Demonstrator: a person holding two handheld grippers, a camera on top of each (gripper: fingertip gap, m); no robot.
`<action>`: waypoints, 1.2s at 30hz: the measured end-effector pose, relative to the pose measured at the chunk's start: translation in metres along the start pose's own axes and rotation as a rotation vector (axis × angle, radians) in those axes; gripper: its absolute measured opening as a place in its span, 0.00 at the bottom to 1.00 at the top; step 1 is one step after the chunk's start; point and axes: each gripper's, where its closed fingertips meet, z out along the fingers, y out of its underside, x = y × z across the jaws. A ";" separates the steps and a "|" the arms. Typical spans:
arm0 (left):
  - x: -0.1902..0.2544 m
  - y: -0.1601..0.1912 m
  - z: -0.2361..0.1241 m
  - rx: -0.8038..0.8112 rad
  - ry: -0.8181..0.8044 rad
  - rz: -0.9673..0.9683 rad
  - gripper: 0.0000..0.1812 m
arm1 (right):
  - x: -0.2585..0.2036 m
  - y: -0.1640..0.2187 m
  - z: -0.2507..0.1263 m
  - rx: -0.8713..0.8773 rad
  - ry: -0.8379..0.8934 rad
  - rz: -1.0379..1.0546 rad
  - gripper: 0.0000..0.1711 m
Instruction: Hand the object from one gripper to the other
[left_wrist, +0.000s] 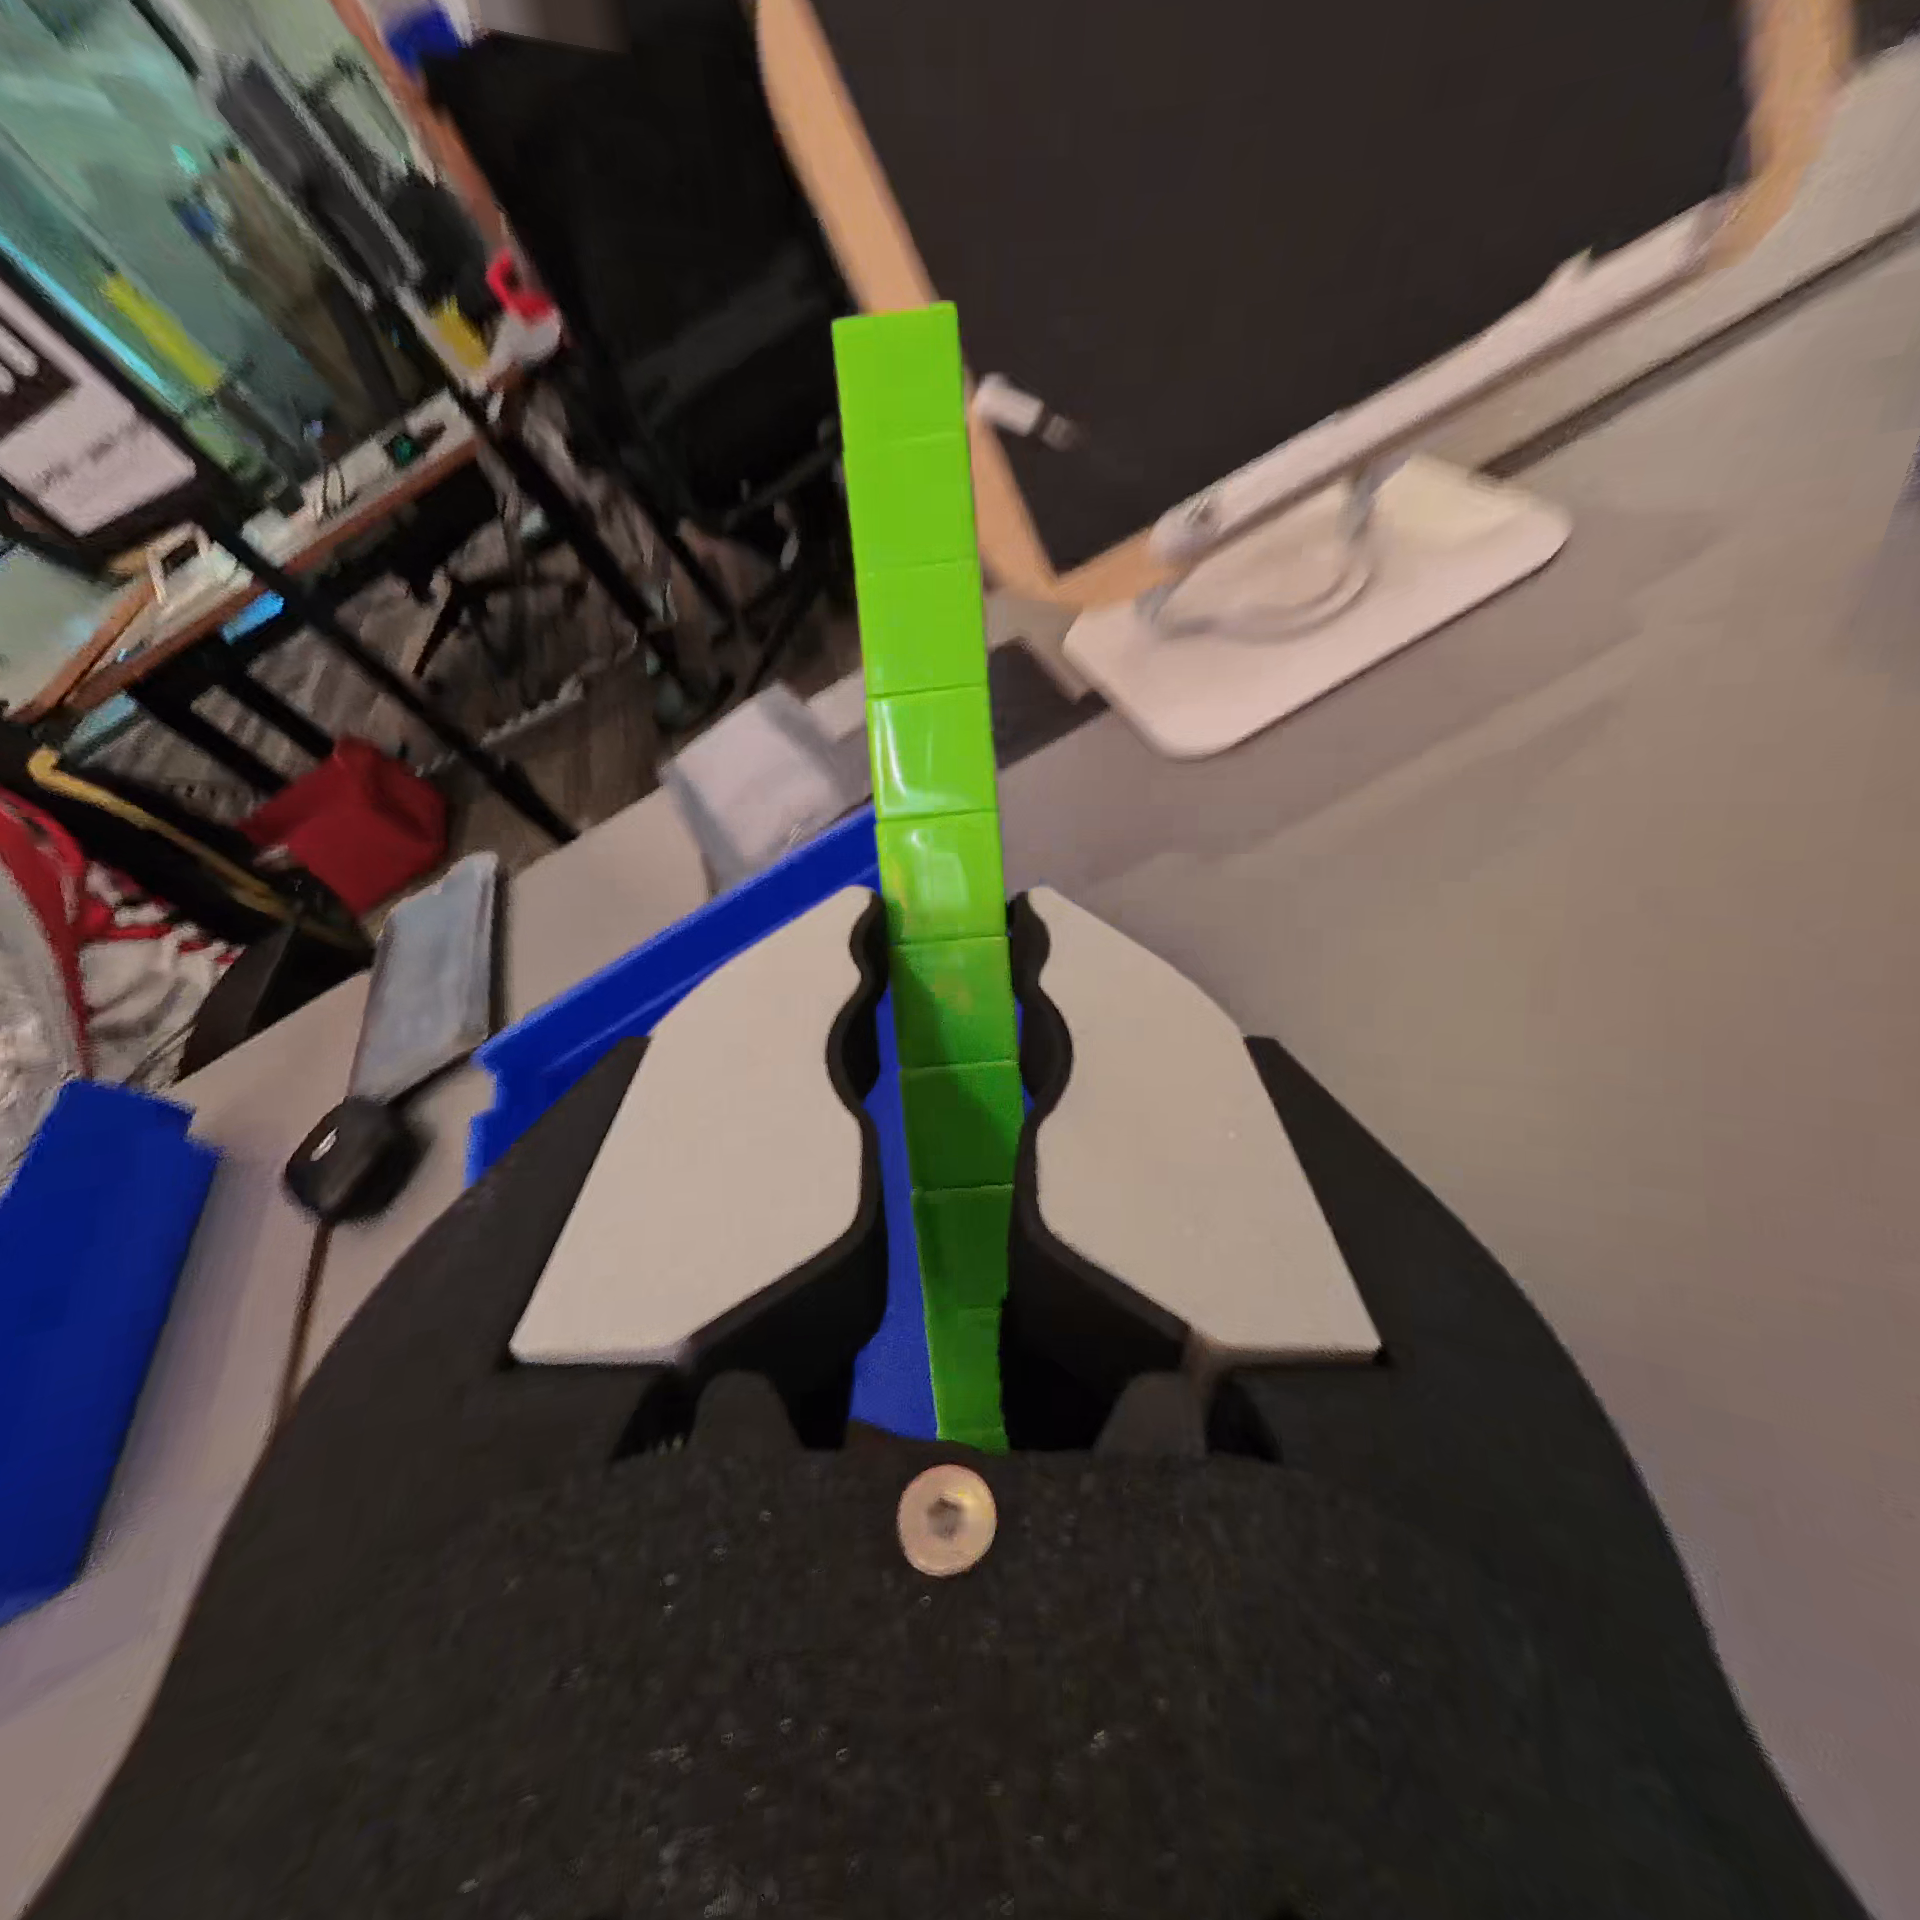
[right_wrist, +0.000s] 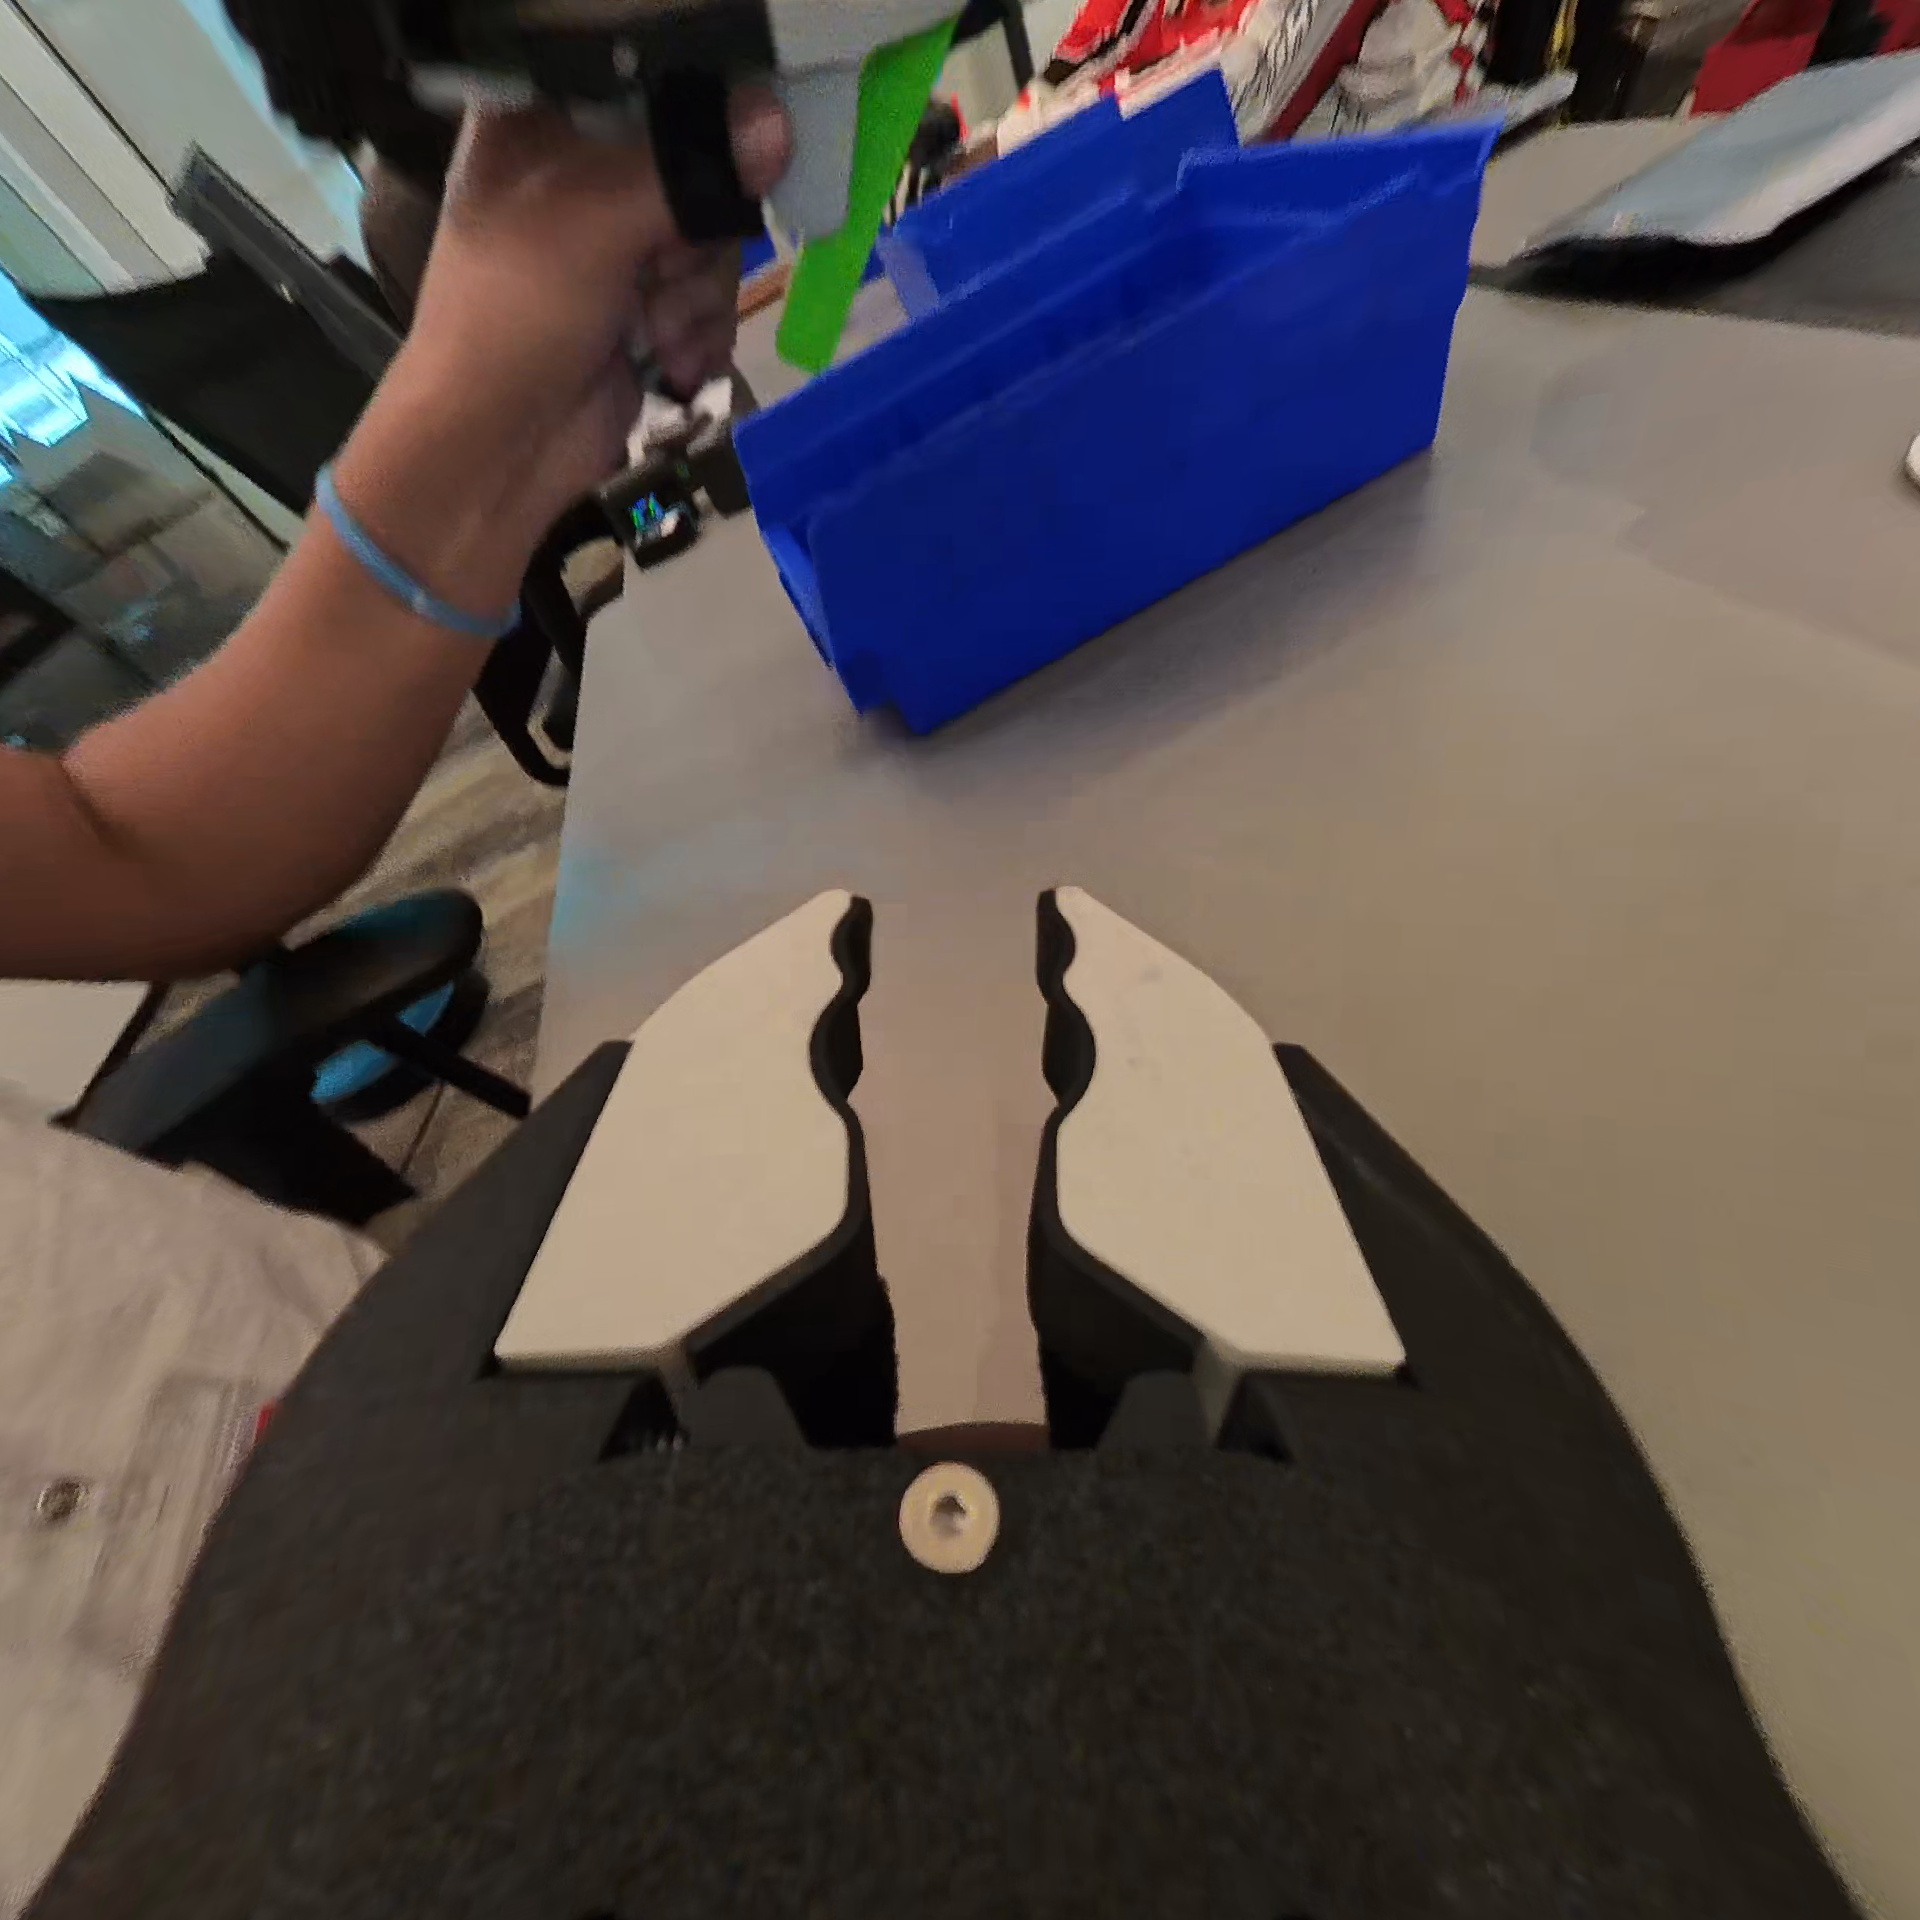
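Clamping a long green segmented plastic bar (left_wrist: 940, 748), the left gripper (left_wrist: 945, 914) holds it low between its grey, black-padded fingers; most of the bar's length runs straight out past the tips, along the gripper's own axis. Glossy square blocks, end to end, rigid by the look of it.

Right gripper (right_wrist: 954, 914): jaws apart, nothing between them, hovering over the matte grey tabletop (right_wrist: 1455, 831). From it the bar (right_wrist: 862, 197) lies far and to the left, up high, slanting down towards a blue plastic bin (right_wrist: 1091, 520). A hand (right_wrist: 561, 270) with a blue wristband grips the left tool.

Judgement: free far end of the bar is the part to take, approached crosswise to its long axis.
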 end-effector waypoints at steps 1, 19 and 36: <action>0.016 -0.011 -0.002 0.050 0.027 -0.021 0.12 | 0.002 -0.011 0.001 0.029 0.001 0.009 0.18; 0.241 -0.026 -0.006 0.230 0.208 0.111 0.12 | 0.022 -0.056 -0.012 0.340 -0.023 0.229 0.24; 0.225 -0.013 -0.026 0.290 0.278 -0.078 0.16 | 0.062 -0.067 -0.070 0.238 0.502 -0.333 0.12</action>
